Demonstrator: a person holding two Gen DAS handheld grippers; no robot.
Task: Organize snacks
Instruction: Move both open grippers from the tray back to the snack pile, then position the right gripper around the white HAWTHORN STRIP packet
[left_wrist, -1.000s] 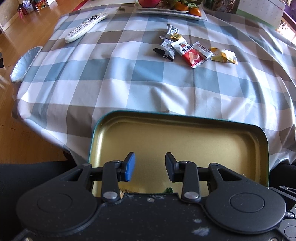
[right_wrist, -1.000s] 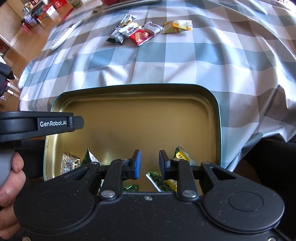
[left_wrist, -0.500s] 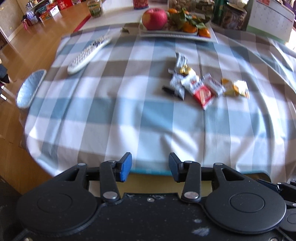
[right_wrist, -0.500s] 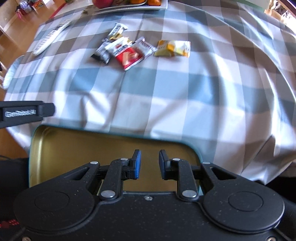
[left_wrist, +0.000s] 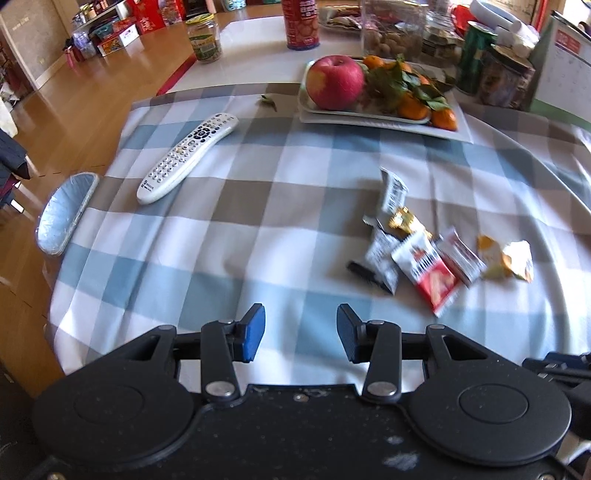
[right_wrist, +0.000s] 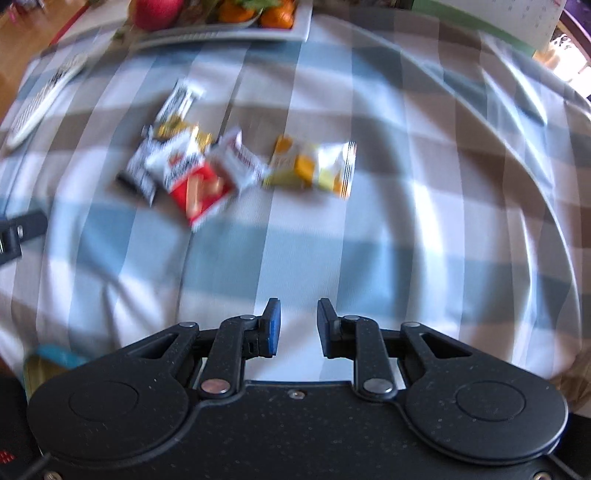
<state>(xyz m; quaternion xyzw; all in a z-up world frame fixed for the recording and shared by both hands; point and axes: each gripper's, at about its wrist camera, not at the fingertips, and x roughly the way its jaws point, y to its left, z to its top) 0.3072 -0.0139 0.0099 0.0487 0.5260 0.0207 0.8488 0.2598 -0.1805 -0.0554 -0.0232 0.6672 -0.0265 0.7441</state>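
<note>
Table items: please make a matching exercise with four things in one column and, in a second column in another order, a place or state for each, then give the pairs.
Things
1. apple
2. remote
3. yellow packet
4. left gripper

Places or states
A. alone at the right end of the snack pile
B. open, holding nothing
C. on the white plate with oranges
D. flat on the cloth, left of the snacks

Pairs: 1-C, 2-D, 3-A, 4-B
</note>
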